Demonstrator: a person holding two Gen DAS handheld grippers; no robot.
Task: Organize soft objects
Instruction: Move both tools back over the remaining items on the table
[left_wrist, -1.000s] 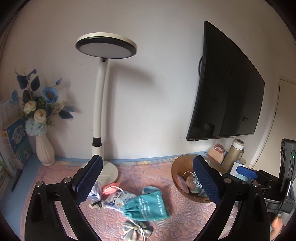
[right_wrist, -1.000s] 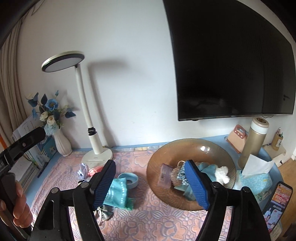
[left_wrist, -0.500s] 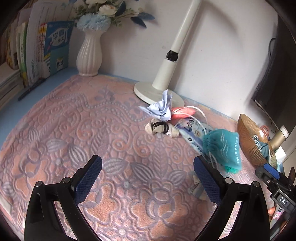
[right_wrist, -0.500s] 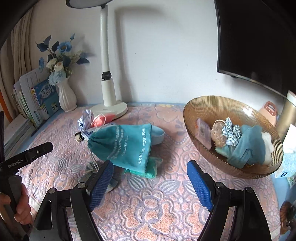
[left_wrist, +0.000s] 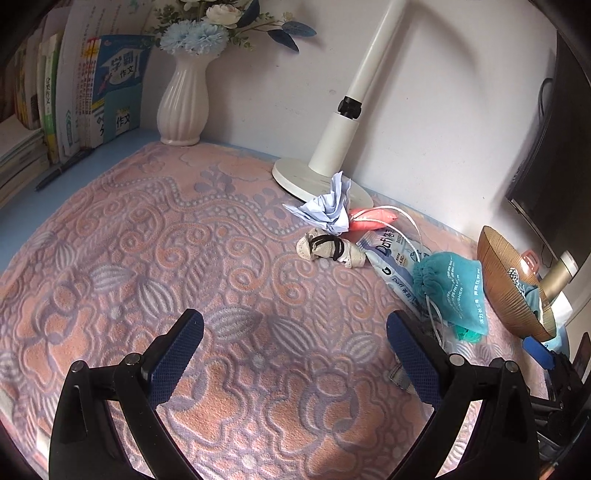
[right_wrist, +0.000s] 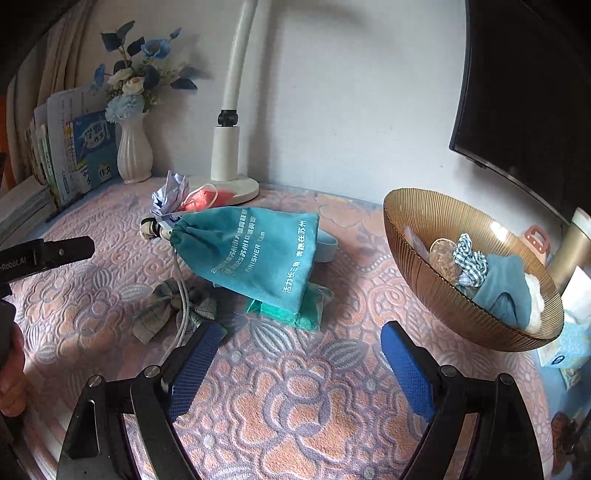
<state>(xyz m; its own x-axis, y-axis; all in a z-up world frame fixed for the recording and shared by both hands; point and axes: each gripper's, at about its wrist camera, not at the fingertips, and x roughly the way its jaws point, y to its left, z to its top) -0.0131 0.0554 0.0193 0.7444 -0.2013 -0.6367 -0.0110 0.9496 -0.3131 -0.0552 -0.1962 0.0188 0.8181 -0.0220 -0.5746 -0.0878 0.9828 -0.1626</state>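
A teal drawstring pouch (right_wrist: 258, 254) (left_wrist: 452, 288) lies on the pink patterned cloth (right_wrist: 332, 398), over a green packet (right_wrist: 306, 314). A plaid bow (right_wrist: 173, 310) lies left of it. Further back lie a beige knotted cloth with a black band (left_wrist: 328, 249), a crumpled pale-blue cloth (left_wrist: 327, 206), an orange mask (left_wrist: 373, 219) and a white-blue packet (left_wrist: 391, 258). The amber ribbed bowl (right_wrist: 436, 288) at the right holds several soft items. My right gripper (right_wrist: 299, 354) hovers just in front of the pouch, its jaws opening, nothing between them. My left gripper (left_wrist: 295, 343) stands open over bare cloth.
A white lamp base (left_wrist: 314, 177) and white vase of flowers (left_wrist: 183, 107) stand at the back wall, books (left_wrist: 92, 96) at the back left. A black screen (right_wrist: 528, 81) hangs on the wall. A gold flask (right_wrist: 574, 243) and tissue pack (right_wrist: 569, 347) sit right of the bowl.
Both grippers have dropped from looking at the wall to low over the cloth. The right one has come nearer the pouch and its jaws have widened. The left one is still since half a second ago.
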